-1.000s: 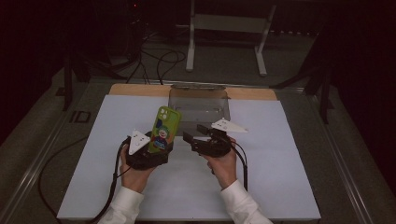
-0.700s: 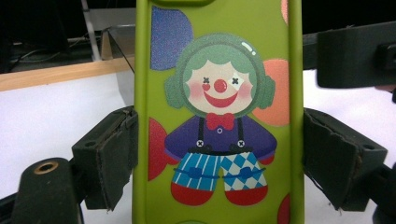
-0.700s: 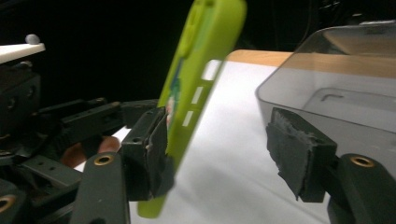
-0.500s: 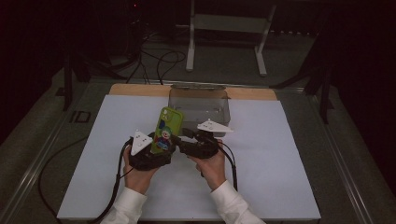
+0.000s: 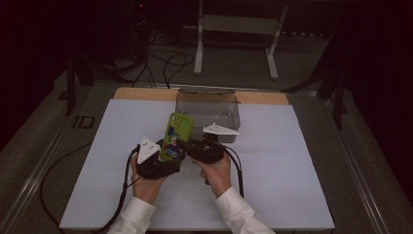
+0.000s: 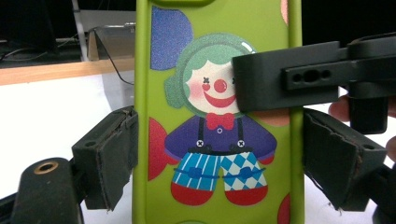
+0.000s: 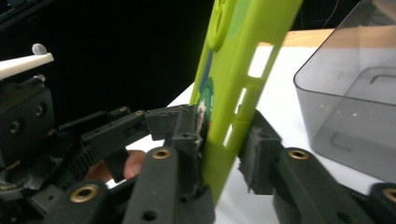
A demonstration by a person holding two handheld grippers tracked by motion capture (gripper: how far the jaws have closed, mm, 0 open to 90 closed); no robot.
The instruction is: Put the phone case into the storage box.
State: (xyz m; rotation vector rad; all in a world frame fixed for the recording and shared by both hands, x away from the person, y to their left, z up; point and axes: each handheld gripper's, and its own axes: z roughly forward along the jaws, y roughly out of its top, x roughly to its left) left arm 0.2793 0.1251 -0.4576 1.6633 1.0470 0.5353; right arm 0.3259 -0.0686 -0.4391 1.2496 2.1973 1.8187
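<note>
handover | green phone case [image 5: 176,135] stands upright above the surface [image 5: 272,161], before the grey bin [image 5: 209,109] | left hand-held gripper [image 5: 163,158] clamps its side edges | right hand-held gripper [image 5: 195,148] jaws just closed across its thickness | i'd confirm right's pinch is square before left lets go.

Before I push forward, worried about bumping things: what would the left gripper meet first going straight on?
Probably the grey plastic box, beyond the green phone case the left gripper grips by its edges; depth is unclear.
</note>
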